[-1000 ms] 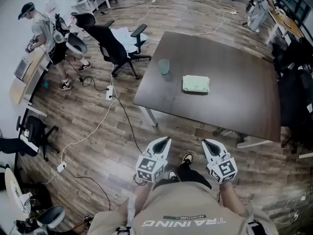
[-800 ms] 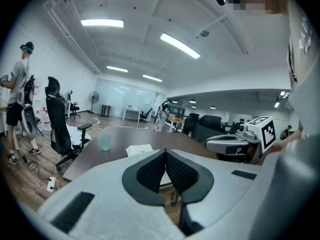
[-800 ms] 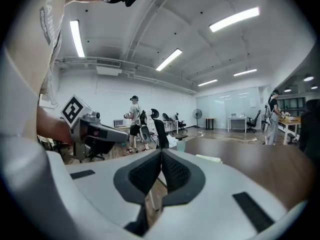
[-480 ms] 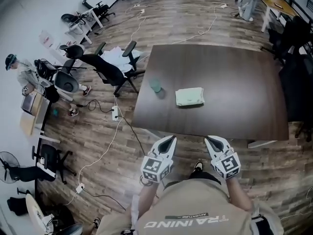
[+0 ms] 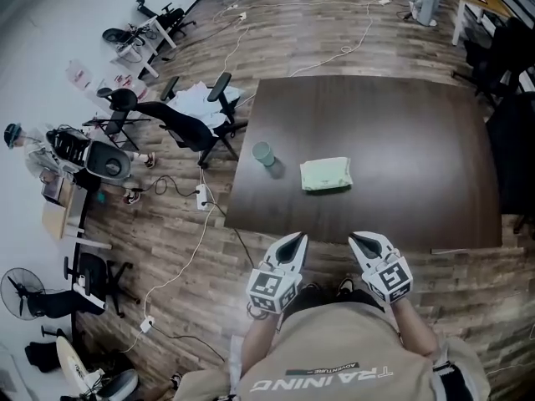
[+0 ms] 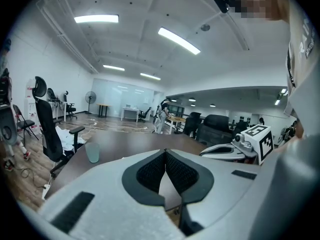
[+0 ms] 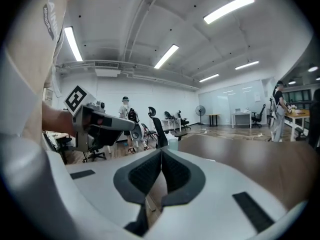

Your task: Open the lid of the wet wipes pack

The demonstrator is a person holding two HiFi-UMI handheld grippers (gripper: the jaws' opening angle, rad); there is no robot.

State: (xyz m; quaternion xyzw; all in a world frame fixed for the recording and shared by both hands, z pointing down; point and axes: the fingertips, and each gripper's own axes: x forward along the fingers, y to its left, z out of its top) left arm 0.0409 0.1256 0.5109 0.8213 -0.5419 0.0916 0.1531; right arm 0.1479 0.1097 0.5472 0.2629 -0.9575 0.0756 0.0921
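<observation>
Facing the tongs: wet wipes pack (image 5: 326, 174) lies farther in on the tabletop (image 5: 418, 124), midway between their lines.
Pack axis: long side runs left to right.
Left tongs (image 5: 296, 239): closed together, empty, at the near edge.
Right tongs (image 5: 359, 240): the same; neither looks nearer.

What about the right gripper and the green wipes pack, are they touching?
Apart. The head view shows the right gripper near the front edge of the table, with bare tabletop between it and the wipes pack.
</observation>
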